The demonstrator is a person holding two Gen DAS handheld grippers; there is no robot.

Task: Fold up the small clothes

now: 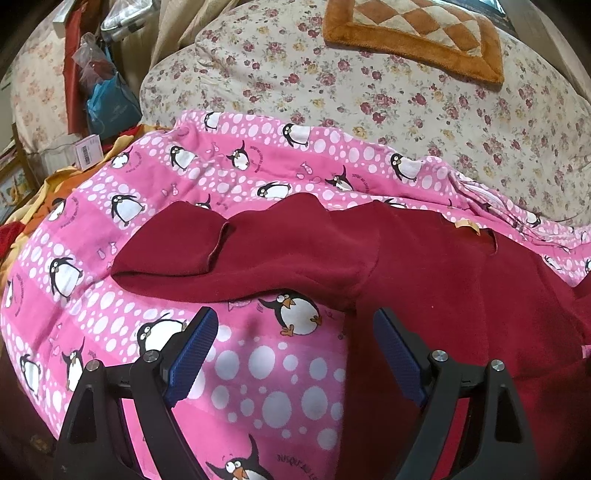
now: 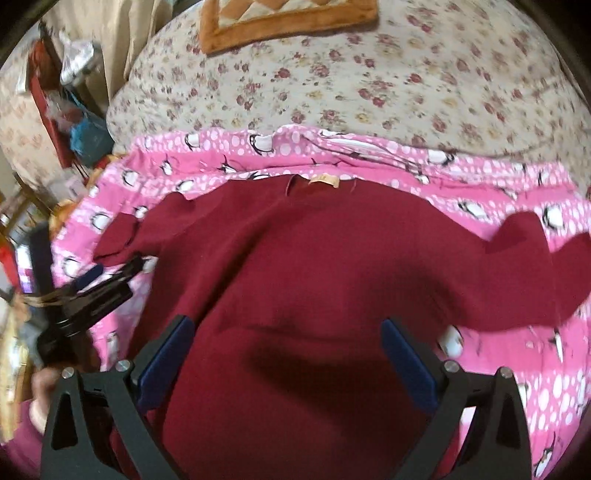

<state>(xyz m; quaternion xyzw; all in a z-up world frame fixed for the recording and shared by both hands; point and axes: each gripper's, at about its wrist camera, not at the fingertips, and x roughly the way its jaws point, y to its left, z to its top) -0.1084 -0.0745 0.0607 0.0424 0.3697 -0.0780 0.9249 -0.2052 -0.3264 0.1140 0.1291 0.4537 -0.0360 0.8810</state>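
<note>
A dark red long-sleeved top (image 2: 314, 266) lies spread flat on a pink penguin-print sheet (image 2: 517, 354), neck label (image 2: 325, 180) at the far side. In the left wrist view its left sleeve (image 1: 236, 251) stretches out to the left with the cuff folded back. My left gripper (image 1: 291, 325) is open and empty, hovering above the sheet just below that sleeve, beside the body of the top (image 1: 461, 295). My right gripper (image 2: 286, 328) is open and empty above the middle of the top. The left gripper also shows in the right wrist view (image 2: 107, 277).
A floral quilt (image 1: 369, 96) lies beyond the sheet, with an orange checked cushion (image 1: 417, 33) on it. Bags and clutter (image 1: 107, 99) stand at the far left. An orange-yellow cloth (image 1: 48, 192) lies at the sheet's left edge.
</note>
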